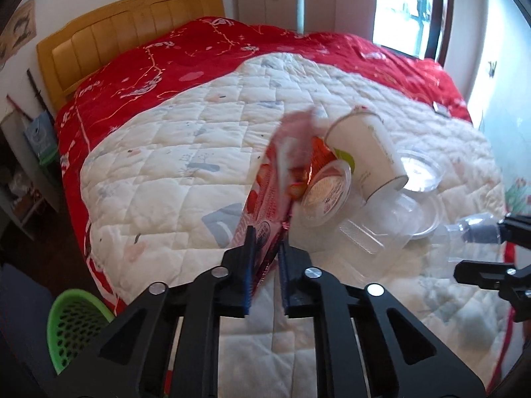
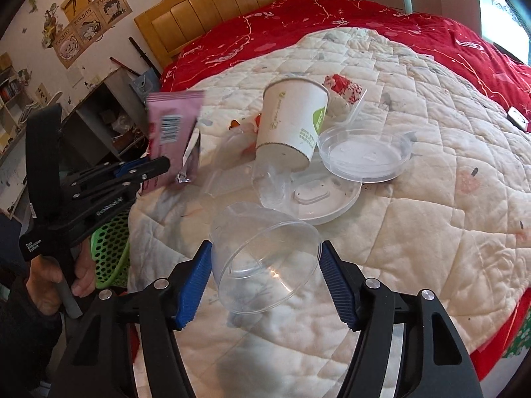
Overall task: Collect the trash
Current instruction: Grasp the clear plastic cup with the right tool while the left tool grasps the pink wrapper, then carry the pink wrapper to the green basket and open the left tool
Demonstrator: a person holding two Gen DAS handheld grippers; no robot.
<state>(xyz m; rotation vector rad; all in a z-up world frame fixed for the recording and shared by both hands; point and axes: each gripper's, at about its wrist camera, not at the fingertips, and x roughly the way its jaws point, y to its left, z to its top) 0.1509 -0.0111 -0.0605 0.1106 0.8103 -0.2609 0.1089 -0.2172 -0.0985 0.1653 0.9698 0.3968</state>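
Note:
My left gripper (image 1: 265, 248) is shut on a pink strawberry snack wrapper (image 1: 265, 195) and holds it above the white quilt; it also shows in the right wrist view (image 2: 172, 132). My right gripper (image 2: 265, 265) is shut on a clear plastic cup (image 2: 265, 265), held on its side above the bed. A pile of trash lies on the quilt: a tipped white paper cup (image 2: 292, 122), clear plastic lids (image 2: 365, 156), a white lid (image 2: 318, 199), a small clear-lidded tub (image 1: 328, 189) and a red-white wrapper (image 2: 341, 89).
A green mesh basket (image 1: 76, 325) stands on the floor at the bed's left edge, also in the right wrist view (image 2: 113, 252). A red blanket (image 1: 166, 66) covers the far bed by the wooden headboard (image 1: 116, 30). Shelves (image 2: 109, 119) stand left of the bed.

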